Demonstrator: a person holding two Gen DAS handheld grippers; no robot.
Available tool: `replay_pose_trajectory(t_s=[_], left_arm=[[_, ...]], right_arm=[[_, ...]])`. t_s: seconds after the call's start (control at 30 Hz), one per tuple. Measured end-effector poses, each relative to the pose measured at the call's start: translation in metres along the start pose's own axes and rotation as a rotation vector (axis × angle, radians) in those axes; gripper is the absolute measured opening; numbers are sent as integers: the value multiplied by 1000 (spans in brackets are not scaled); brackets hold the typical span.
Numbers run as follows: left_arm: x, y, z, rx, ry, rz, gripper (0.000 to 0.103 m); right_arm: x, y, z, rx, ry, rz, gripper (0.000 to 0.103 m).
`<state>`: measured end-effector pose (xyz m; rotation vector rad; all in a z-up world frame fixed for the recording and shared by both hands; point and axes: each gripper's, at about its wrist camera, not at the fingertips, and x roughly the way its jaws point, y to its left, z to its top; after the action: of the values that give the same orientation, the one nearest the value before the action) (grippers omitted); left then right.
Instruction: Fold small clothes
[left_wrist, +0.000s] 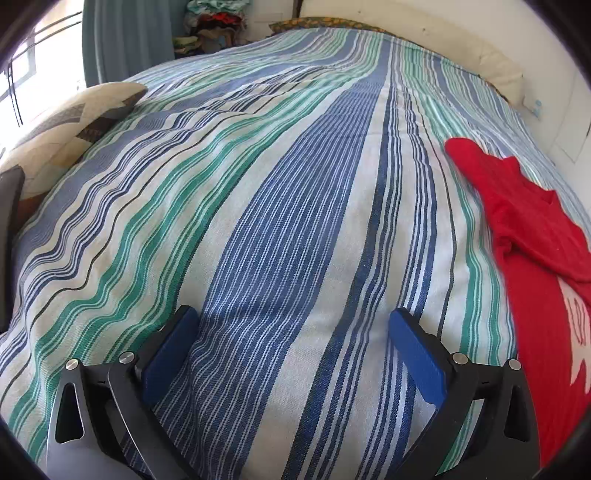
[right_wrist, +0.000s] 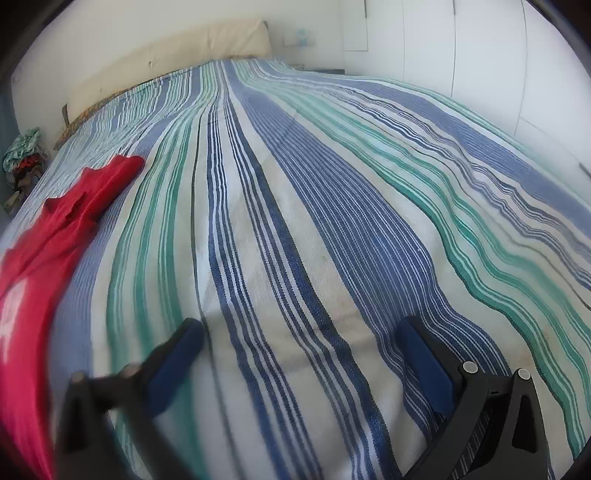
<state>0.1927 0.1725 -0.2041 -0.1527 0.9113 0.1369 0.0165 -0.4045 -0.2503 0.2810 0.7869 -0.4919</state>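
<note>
Red shirt (left_wrist: 532, 236) is the one garment on the bed (left_wrist: 280, 192), spread on the striped blue, green and white cover and lying between my two hands: at the right edge of my left wrist view and at the left edge of my right wrist view (right_wrist: 55, 229). One sleeve reaches up toward the head of the bed, the neck opening is rumpled, and a white print shows on the chest, too cropped to read.

Going from the left: a patterned cushion (left_wrist: 70, 129) rests on the bed's far left edge by the window. Behind it, in the corner past the curtain, a heap of mixed clothes (left_wrist: 214, 26) is stacked; I cannot tell what holds it.

My left gripper (left_wrist: 291, 323) hovers low over bare cover, its blue-padded fingers (left_wrist: 415, 354) wide apart and holding nothing, the shirt just beside the right finger. My right gripper (right_wrist: 301, 332) is likewise over bare stripes, fingers (right_wrist: 424, 365) spread wide and empty; its left finger is blurred, with the shirt near it. A cream headboard (right_wrist: 184, 48) runs along the wall.
</note>
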Motion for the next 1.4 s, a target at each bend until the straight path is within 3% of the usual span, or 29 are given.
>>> replay_pose_trajectory(t_s=[1.4], left_arm=[[-2, -5, -2, 23, 10, 52, 102]], right_arm=[[6, 4, 4, -12, 12, -8, 103]])
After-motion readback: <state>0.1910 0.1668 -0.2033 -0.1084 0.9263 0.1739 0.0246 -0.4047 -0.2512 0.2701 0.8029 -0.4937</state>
